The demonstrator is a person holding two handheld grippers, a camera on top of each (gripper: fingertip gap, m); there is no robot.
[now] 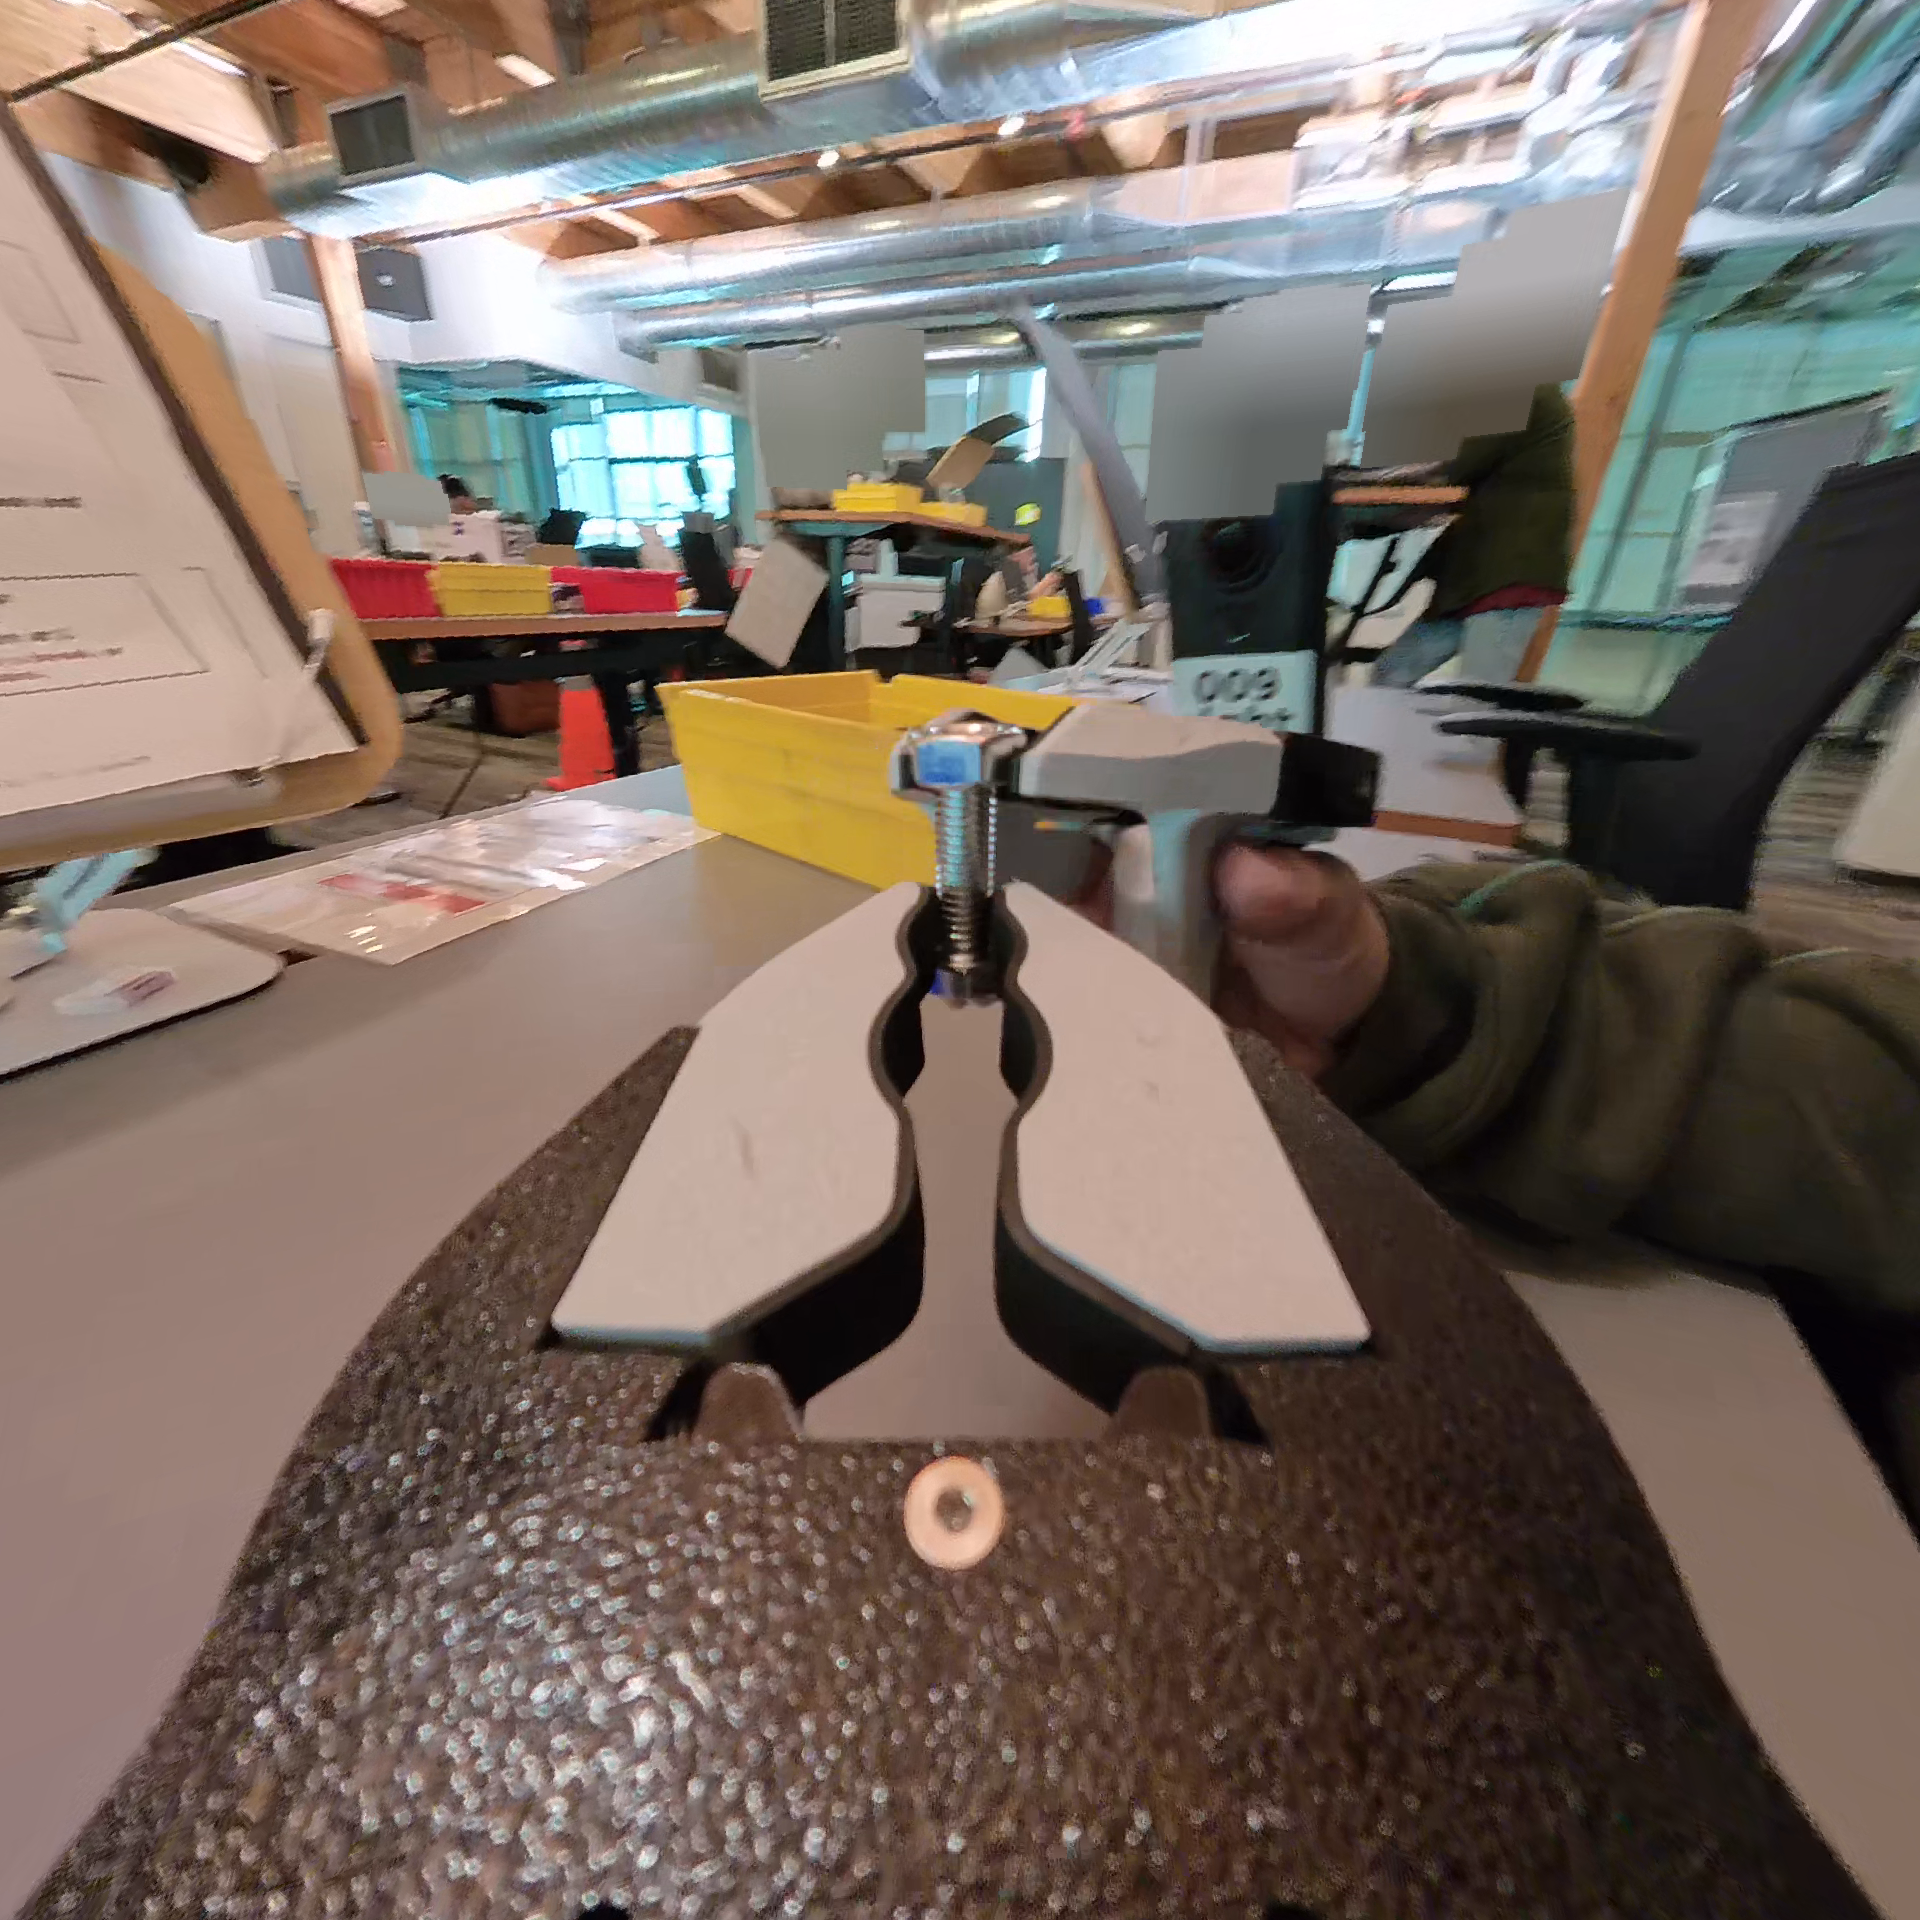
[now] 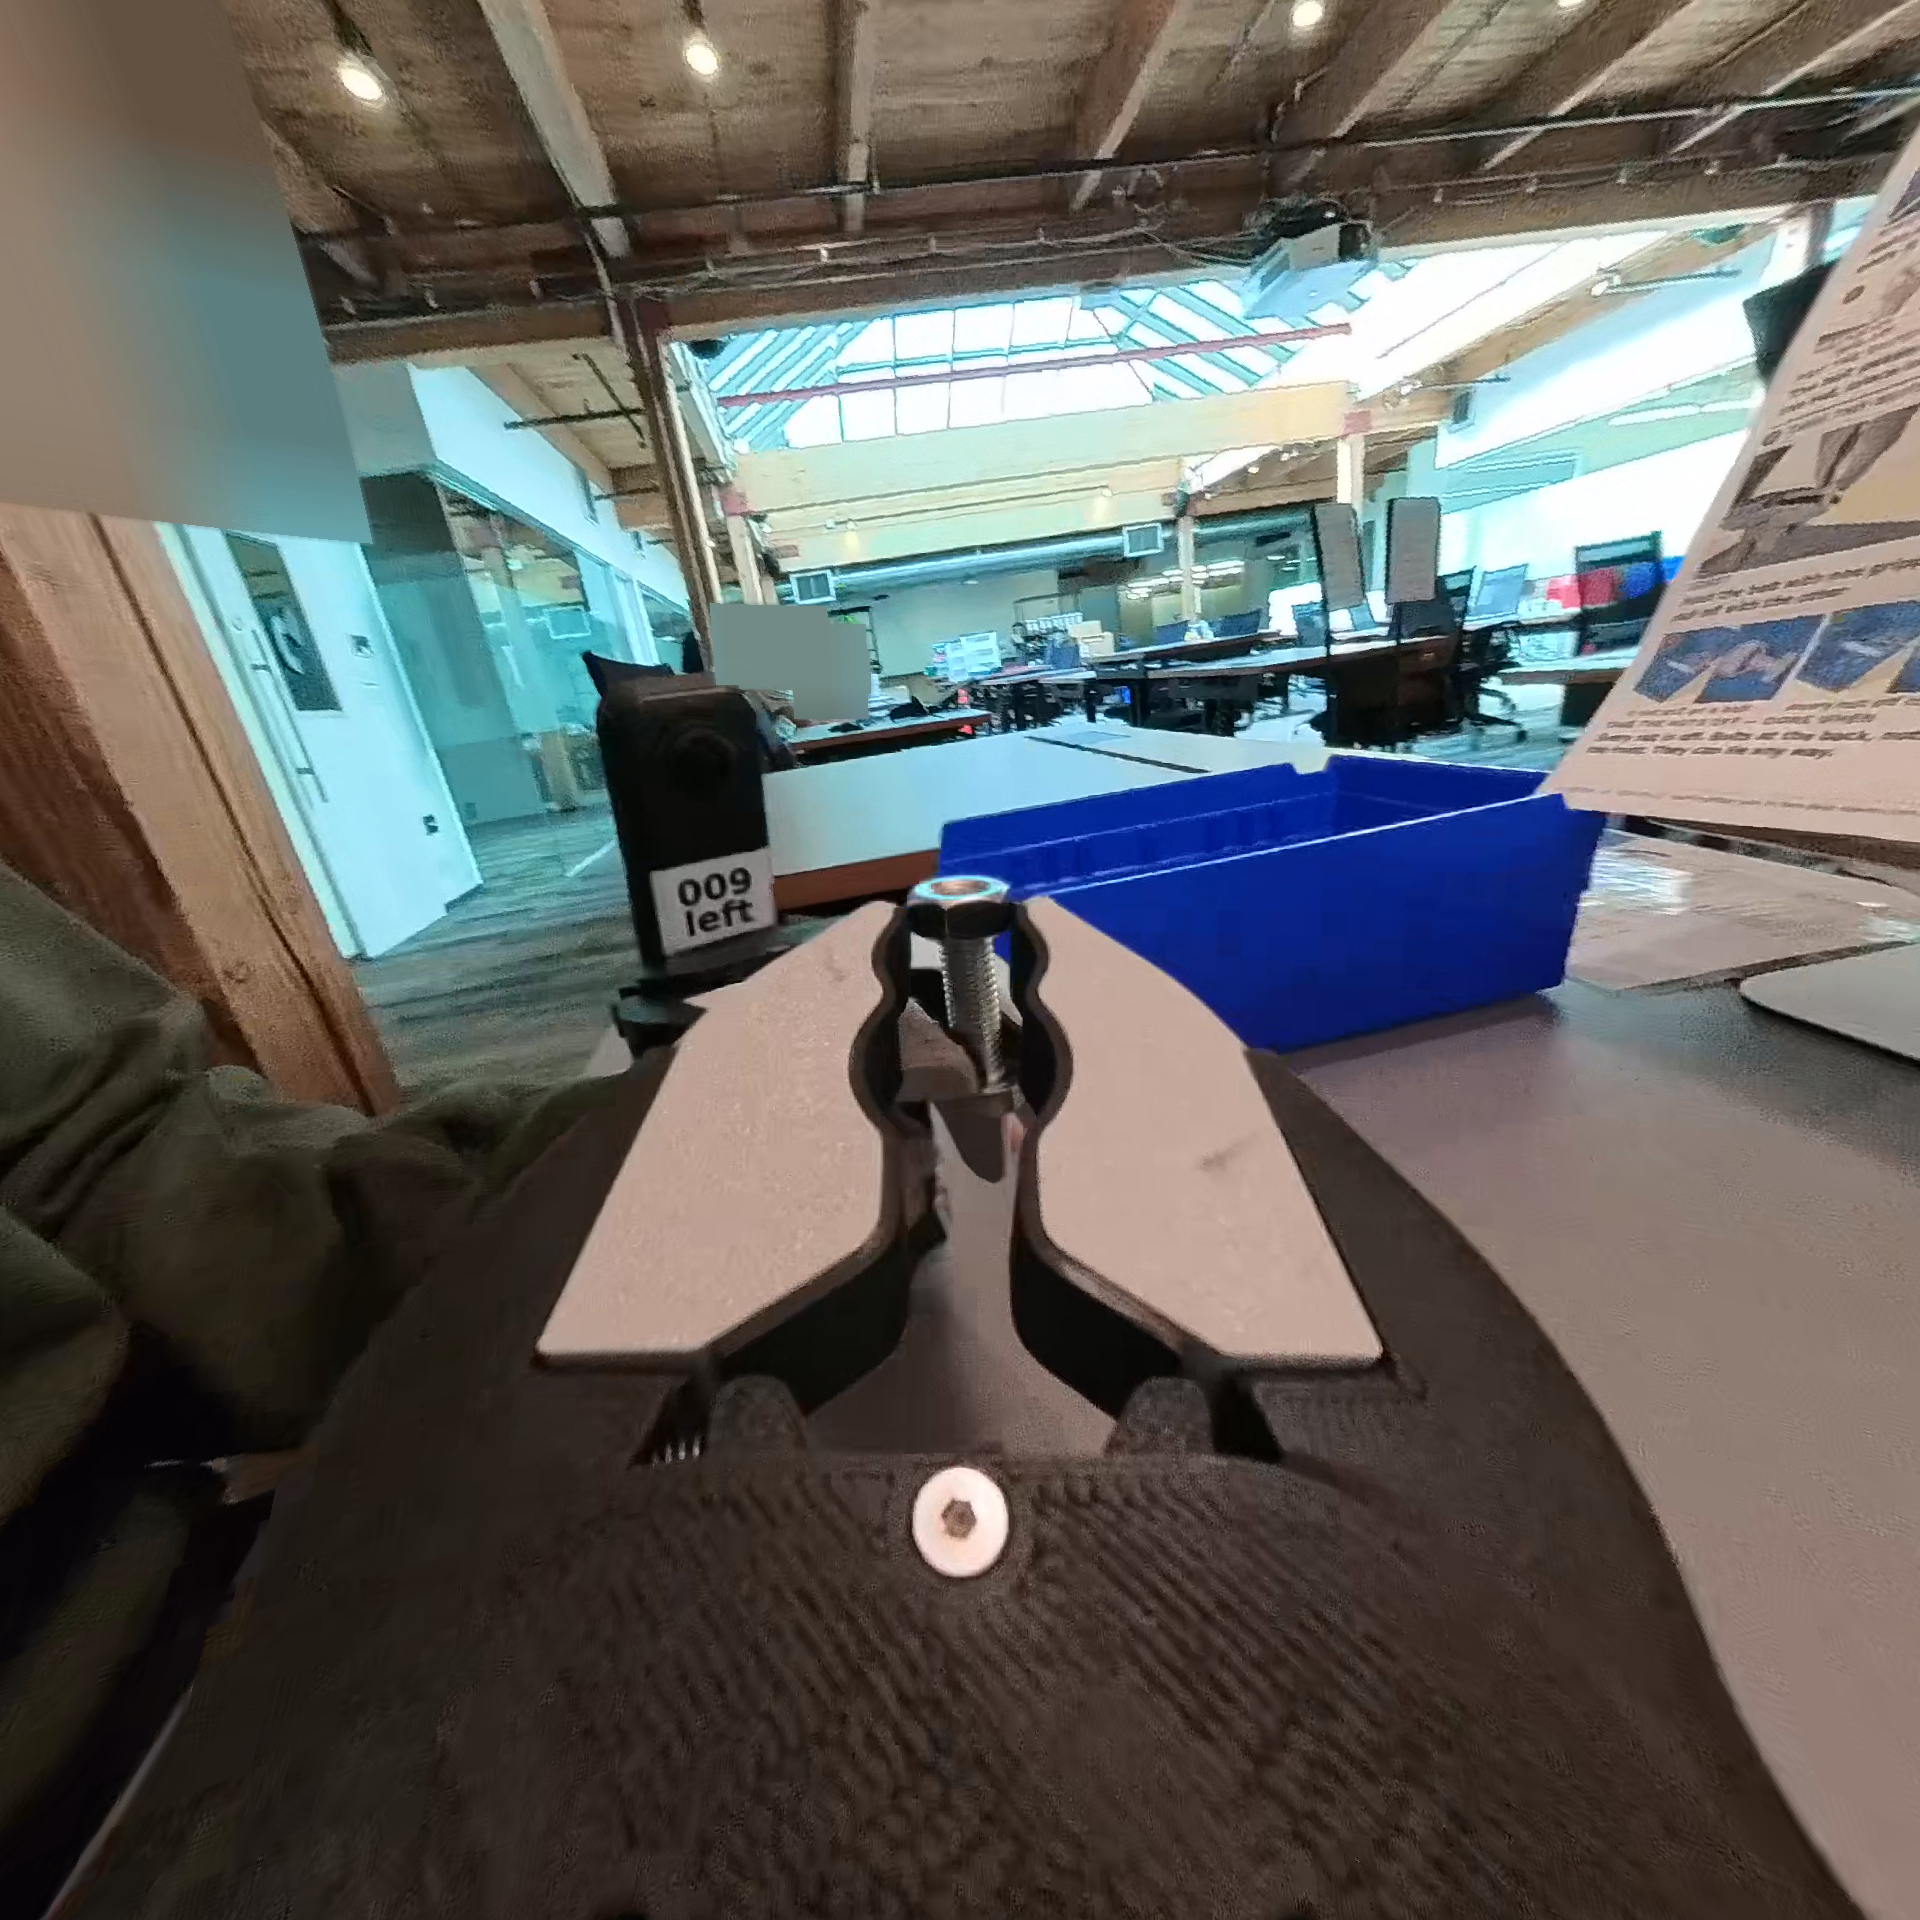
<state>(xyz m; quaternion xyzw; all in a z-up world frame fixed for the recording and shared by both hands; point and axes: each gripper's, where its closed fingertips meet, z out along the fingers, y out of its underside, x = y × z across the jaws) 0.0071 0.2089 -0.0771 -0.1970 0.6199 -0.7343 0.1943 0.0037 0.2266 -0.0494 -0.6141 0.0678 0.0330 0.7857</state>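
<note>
Left gripper (image 1: 961,961): clamped on the threaded shank of the bolt (image 1: 961,831).
Right gripper (image 2: 961,935): clamped on its hex head.
Bolt: upright; likely rigid, slick steel.
Far: yellow bin (image 1: 790,758), blue bin (image 2: 1299,894).

- Bolt (image 1: 962,831): shiny silver, with ridged threading and a bluish glint on its hexagonal head.
- Left gripper (image 1: 961,935): pale grey finger faces edged in black, on a dark, speckled, glittering body.
- Right gripper (image 2: 961,966): the same pale grey and black, on a black body with a fine ribbed weave.
- Yellow bin (image 1: 821,769): plain bright yellow, at 11 o'clock from the bolt.
- Blue bin (image 2: 1299,904): deep solid blue, at 2 o'clock from the right gripper.
- Sleeve (image 1: 1621,1060): olive green, at 3 o'clock in the left wrist view.
- Table (image 1: 312,1143): flat mid-grey.
- Traffic cone (image 1: 582,732): orange, at 10 o'clock.
</note>
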